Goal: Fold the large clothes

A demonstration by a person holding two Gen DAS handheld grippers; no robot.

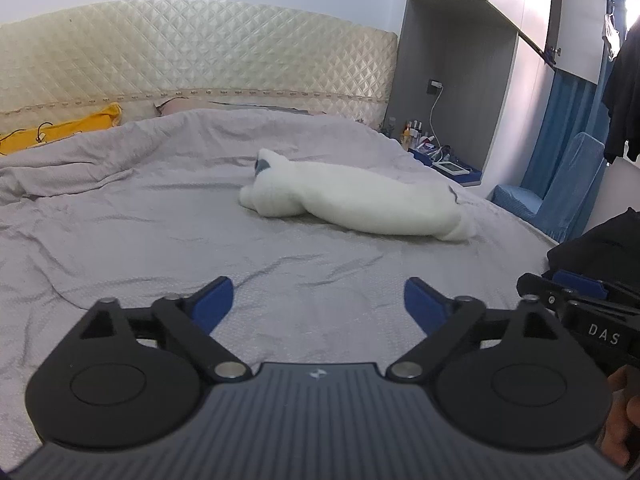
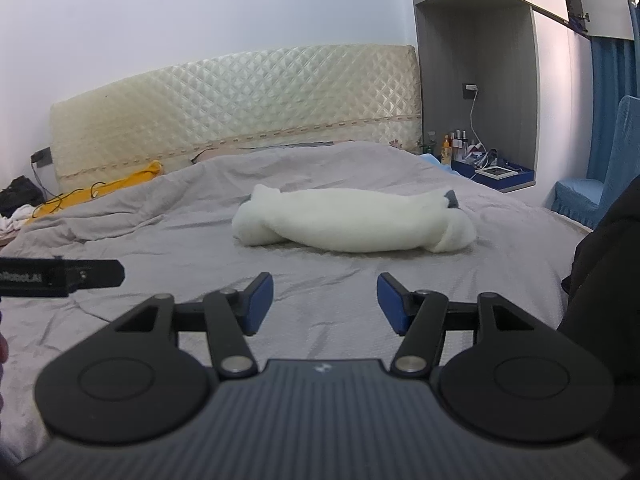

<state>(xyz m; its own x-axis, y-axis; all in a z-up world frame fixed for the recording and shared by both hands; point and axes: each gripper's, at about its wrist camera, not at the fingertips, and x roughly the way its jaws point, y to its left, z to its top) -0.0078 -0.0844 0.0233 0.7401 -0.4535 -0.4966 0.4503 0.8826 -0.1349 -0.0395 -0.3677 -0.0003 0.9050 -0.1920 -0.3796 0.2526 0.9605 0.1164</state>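
A white fleecy garment [image 1: 352, 200] lies rolled in a long bundle across the middle of the bed, on the wrinkled grey bedspread [image 1: 120, 232], well ahead of both grippers. The left gripper [image 1: 319, 302] hovers low over bare spread with its jaws wide and nothing between them. The right gripper [image 2: 325, 304] has its jaws partly apart, also empty. Open bedspread lies between the grippers and the bundle. Behind stands a quilted cream headboard [image 1: 192, 52], with a yellow pillow [image 1: 60, 130] at its left. A cluttered bedside shelf [image 2: 496, 172] and a blue-covered chair [image 1: 556, 196] stand to the right.
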